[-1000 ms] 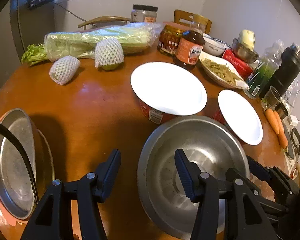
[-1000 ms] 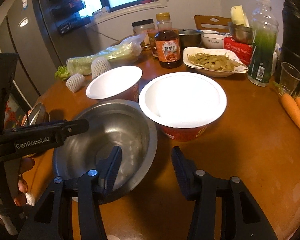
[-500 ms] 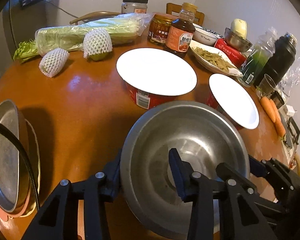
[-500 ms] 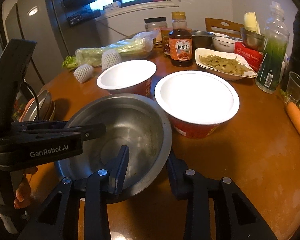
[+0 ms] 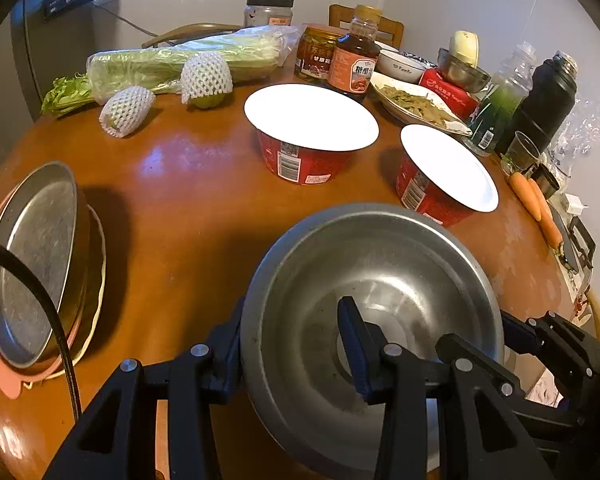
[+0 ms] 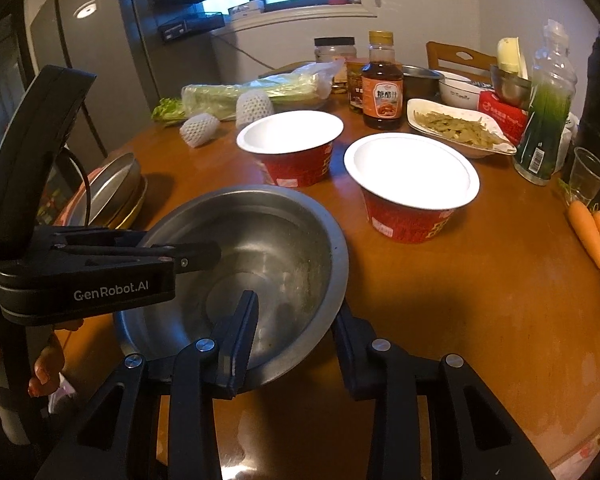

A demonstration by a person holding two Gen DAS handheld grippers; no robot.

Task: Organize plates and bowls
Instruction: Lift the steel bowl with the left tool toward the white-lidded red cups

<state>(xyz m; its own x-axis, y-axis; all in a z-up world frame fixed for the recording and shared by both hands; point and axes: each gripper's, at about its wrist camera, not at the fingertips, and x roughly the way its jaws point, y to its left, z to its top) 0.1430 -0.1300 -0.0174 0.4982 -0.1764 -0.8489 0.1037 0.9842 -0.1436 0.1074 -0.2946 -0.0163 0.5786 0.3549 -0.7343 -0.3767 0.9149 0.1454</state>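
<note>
One steel bowl [image 5: 384, 280] sits low in the centre of the left wrist view, on the round wooden table [image 5: 188, 200]. Beyond it stand two red paper bowls, one [image 5: 310, 132] in mid-frame and one [image 5: 440, 176] to its right, both white inside. At the left edge lies one stack of plates [image 5: 36, 264]: a steel pan on top, with a pale plate and a pink one under it, though how many lie there in all is hard to tell. Along the upper half there are two net-wrapped fruits [image 5: 206, 76], one bagged celery [image 5: 180, 60], one sauce bottle [image 5: 354, 62], two jars [image 5: 268, 12], one dish of beans [image 5: 416, 104], two carrots [image 5: 534, 208], one green bottle [image 5: 500, 104] and one black flask [image 5: 544, 100].

The left gripper [image 5: 292, 344] straddles the steel bowl's left rim, partly closed, one finger outside the wall and one inside, pinching it. The right gripper [image 6: 296, 332] does the same on the opposite rim in the right wrist view, its jaws drawn closer and clamped on the wall.

The outer fingers of both grippers are largely hidden behind the bowl's wall. In the right wrist view the left gripper's body covers the bowl's left side, and a person's fingertips [image 6: 40, 372] show at the lower left edge. The frame's dark corners cut off the table's ends.
</note>
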